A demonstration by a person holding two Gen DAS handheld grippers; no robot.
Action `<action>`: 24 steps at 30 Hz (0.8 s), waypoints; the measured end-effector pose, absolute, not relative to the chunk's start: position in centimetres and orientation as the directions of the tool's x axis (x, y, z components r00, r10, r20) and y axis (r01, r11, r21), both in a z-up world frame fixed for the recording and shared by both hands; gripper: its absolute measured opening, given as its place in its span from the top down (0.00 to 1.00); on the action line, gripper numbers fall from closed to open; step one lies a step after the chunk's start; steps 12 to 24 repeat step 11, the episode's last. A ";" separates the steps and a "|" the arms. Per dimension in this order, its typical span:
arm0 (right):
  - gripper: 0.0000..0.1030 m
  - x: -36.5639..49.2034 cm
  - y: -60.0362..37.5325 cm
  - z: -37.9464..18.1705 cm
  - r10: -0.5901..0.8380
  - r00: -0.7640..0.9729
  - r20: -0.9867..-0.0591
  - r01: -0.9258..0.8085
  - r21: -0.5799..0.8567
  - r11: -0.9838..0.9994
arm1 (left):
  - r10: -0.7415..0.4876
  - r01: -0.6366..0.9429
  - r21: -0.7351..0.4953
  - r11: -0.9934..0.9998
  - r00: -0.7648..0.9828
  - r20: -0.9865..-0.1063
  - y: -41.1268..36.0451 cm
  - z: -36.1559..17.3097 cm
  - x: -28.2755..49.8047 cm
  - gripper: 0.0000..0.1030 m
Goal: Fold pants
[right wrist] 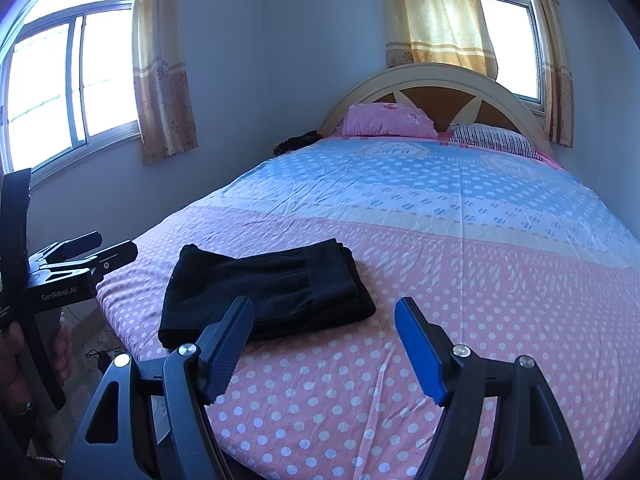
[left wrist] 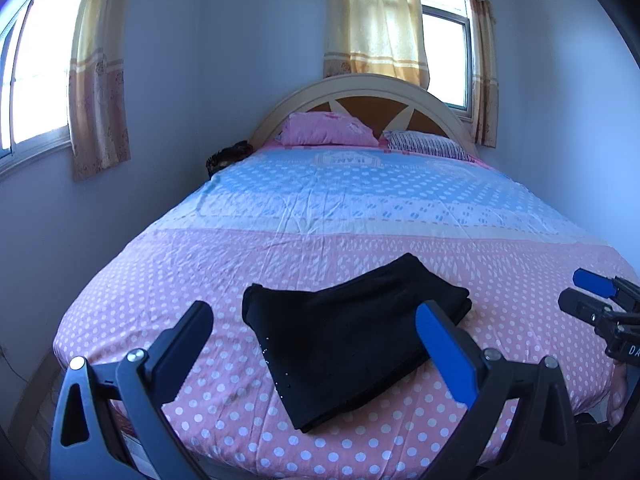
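Observation:
The black pants [left wrist: 352, 336] lie folded into a compact stack near the foot of the bed [left wrist: 320, 208]. They also show in the right wrist view [right wrist: 268, 288]. My left gripper [left wrist: 316, 312] is open and empty, held above and just short of the pants. My right gripper [right wrist: 324, 312] is open and empty, to the right of the pants and clear of them. The right gripper also shows at the right edge of the left wrist view [left wrist: 584, 296]. The left gripper shows at the left edge of the right wrist view [right wrist: 116, 244].
The bed has a pink polka-dot and blue sheet [right wrist: 460, 220]. A pink pillow [left wrist: 328, 130] and a striped pillow [left wrist: 428, 146] lie by the headboard [left wrist: 360, 92]. Curtained windows [left wrist: 444, 36] are on the walls. A dark bundle [left wrist: 226, 156] sits at the bed's far left corner.

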State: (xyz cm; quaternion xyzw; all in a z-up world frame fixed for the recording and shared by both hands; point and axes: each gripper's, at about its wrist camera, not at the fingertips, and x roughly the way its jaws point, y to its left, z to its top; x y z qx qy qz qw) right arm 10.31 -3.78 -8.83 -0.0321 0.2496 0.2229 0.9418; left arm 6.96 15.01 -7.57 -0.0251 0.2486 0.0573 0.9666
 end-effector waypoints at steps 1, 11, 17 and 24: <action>0.28 10.3 -3.7 -8.9 0.403 0.775 -0.487 -0.436 0.050 0.898 | 0.102 -0.129 -0.022 0.991 0.868 -0.486 15.0 -7.7 7.0 0.00; 0.28 10.4 -4.6 -9.3 0.388 0.782 -0.488 -0.417 0.054 0.907 | 0.131 -0.153 -0.004 0.988 0.862 -0.489 15.1 -8.5 7.1 0.00; 0.28 10.4 -4.6 -9.3 0.388 0.782 -0.488 -0.417 0.054 0.907 | 0.131 -0.153 -0.004 0.988 0.862 -0.489 15.1 -8.5 7.1 0.00; 0.28 10.4 -4.6 -9.3 0.388 0.782 -0.488 -0.417 0.054 0.907 | 0.131 -0.153 -0.004 0.988 0.862 -0.489 15.1 -8.5 7.1 0.00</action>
